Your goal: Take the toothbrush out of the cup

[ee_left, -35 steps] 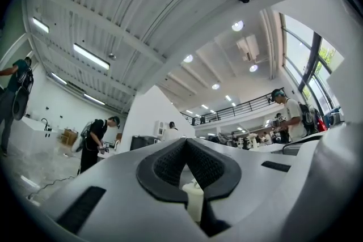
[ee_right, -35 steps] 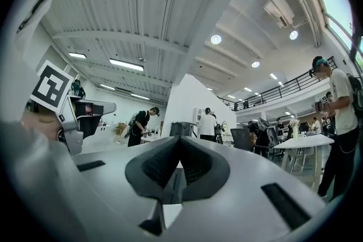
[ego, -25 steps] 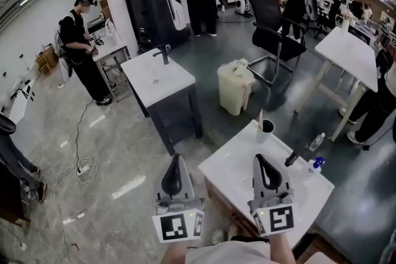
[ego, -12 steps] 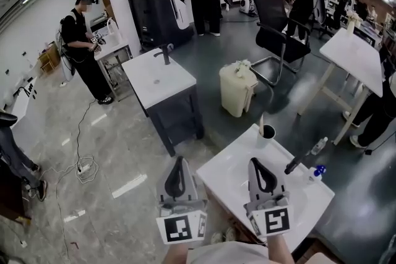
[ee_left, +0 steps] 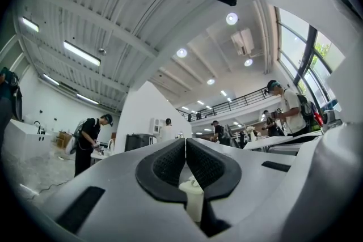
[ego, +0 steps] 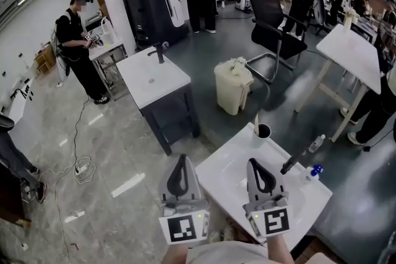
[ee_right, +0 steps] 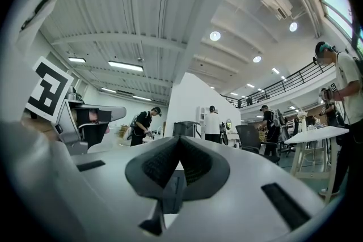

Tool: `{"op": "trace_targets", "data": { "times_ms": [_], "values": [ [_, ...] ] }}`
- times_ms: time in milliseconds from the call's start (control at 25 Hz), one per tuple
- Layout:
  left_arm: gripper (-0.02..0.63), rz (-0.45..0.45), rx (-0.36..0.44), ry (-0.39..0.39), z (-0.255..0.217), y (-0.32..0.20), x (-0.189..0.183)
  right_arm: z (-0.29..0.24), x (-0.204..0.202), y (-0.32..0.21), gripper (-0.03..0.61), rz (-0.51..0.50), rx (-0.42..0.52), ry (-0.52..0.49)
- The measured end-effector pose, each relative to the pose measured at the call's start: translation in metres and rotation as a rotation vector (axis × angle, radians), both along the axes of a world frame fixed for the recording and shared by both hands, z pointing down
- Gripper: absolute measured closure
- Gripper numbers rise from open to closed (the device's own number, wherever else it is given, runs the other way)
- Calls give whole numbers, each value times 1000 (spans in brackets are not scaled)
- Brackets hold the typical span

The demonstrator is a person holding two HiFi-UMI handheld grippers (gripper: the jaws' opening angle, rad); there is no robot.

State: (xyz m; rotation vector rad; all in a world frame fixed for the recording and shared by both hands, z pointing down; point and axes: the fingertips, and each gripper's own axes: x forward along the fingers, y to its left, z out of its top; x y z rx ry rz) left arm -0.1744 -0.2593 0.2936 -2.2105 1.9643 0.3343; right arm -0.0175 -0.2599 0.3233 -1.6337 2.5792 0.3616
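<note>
Fingers [ee_left: 168, 166], left gripper [ego: 180, 159]: clenched, nothing between them. Right gripper [ego: 253, 164]: likewise clenched and empty, above the counter's [ego: 218, 171] near edge. Cup [ego: 262, 132]: far corner of the counter, well apart from both grippers. Toothbrush [ego: 256, 123]: standing in the cup, seemingly leaning on its left rim. Hazards: arriving with jaws unopened could nudge the light cup off that corner. The thin handle may slip or drag the cup along.

Table [ego: 221, 171]: white. Cup [ego: 262, 131]: white, dark inside. Toothbrush [ego: 256, 122]: pale cream. Left gripper [ego: 181, 159] and right gripper [ego: 252, 162]: grey shells, black fingers [ee_left: 165, 165], black-and-white square markers on the cubes. Bottle cap [ego: 317, 168]: blue. Bin [ego: 234, 88] beyond the table: cream. Floor [ego: 111, 139]: grey.
</note>
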Motion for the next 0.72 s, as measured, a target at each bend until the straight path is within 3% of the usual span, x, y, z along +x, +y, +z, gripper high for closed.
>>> {"op": "trace_targets", "data": {
  "times_ms": [120, 320, 440, 720],
  "values": [
    [583, 39, 35, 13, -8, -6, 7, -3, 2, 2, 568, -1, 15, -12],
    [445, 189, 32, -10, -14, -35, 40, -1, 7, 5, 568, 9, 5, -28],
    [434, 272, 16, -21, -7, -57, 63, 5, 9, 8, 566, 8, -8, -27],
    [355, 412, -127, 69, 32, -120, 115, 16, 19, 13, 566, 33, -38, -52]
  ]
}}
